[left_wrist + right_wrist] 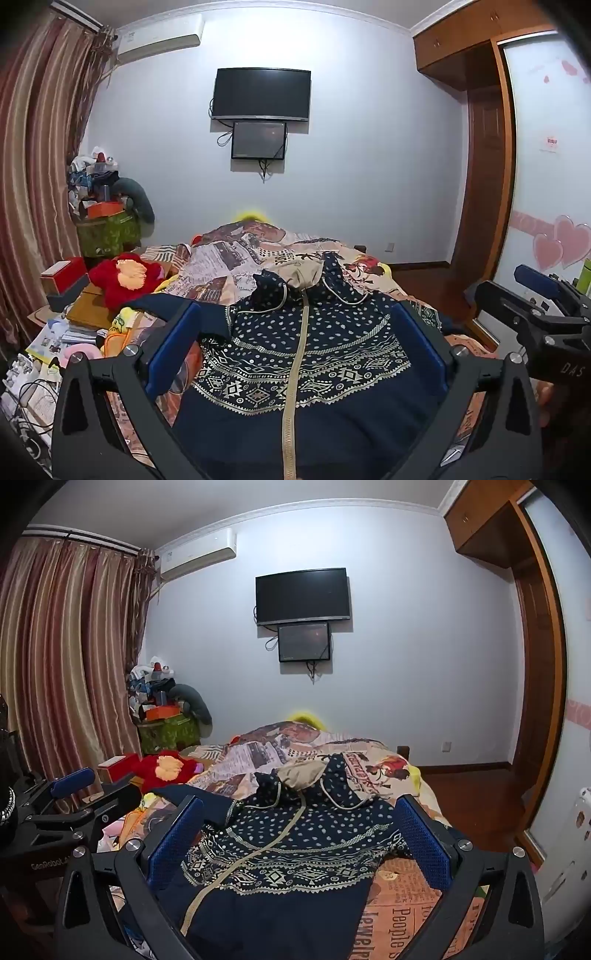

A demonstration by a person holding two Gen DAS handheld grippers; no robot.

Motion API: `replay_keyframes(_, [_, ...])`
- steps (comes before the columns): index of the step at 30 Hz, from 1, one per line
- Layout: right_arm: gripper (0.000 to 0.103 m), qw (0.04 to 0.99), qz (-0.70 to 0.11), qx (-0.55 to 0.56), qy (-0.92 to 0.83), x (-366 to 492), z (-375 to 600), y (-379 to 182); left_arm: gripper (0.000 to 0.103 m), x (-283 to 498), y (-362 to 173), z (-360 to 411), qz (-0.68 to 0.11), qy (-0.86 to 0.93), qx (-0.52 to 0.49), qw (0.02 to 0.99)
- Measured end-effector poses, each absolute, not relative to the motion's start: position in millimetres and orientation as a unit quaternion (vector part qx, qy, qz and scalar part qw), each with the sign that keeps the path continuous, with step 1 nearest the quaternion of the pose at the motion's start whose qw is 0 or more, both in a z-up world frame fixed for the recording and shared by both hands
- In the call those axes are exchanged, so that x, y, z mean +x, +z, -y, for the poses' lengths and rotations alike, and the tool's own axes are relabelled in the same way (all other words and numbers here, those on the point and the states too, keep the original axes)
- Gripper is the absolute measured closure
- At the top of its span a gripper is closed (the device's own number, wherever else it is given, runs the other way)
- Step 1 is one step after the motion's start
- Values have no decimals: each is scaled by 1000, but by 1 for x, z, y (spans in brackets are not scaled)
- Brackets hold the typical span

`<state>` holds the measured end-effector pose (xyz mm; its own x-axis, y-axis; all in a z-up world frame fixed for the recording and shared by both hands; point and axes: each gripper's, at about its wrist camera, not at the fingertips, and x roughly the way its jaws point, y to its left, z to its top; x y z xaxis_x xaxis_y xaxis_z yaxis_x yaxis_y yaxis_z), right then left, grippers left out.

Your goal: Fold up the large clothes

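A large navy hooded garment (303, 354) with white dots, a patterned band and a beige zip line lies spread on the bed, hood away from me. It also shows in the right wrist view (288, 849). My left gripper (299, 339) is open and empty above the garment's middle. My right gripper (301, 834) is open and empty above the garment's right half; it also shows at the right edge of the left wrist view (539, 306). The left gripper shows at the left of the right wrist view (74, 797).
The bed has a newspaper-print cover (399, 915). A red plush toy (123, 277), boxes and papers (74, 317) clutter the left side. Curtains (62, 657) hang at left, a wardrobe (532, 147) stands at right, and a TV (260, 94) hangs on the far wall.
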<state>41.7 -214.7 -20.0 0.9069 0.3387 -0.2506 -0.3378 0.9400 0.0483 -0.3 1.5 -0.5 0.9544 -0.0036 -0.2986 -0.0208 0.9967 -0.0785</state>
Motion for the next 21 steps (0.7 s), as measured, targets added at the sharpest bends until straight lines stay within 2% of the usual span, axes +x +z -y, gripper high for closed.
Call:
replay_keyframes(11, [0,975,-124,-1,182,38,209,-6,0,3,-1,-12,-154,16,-42,987])
replay_keyframes(21, [0,975,-123,-3,187,46,200,-17,0,5,-4,-17,-152,21,-48,987])
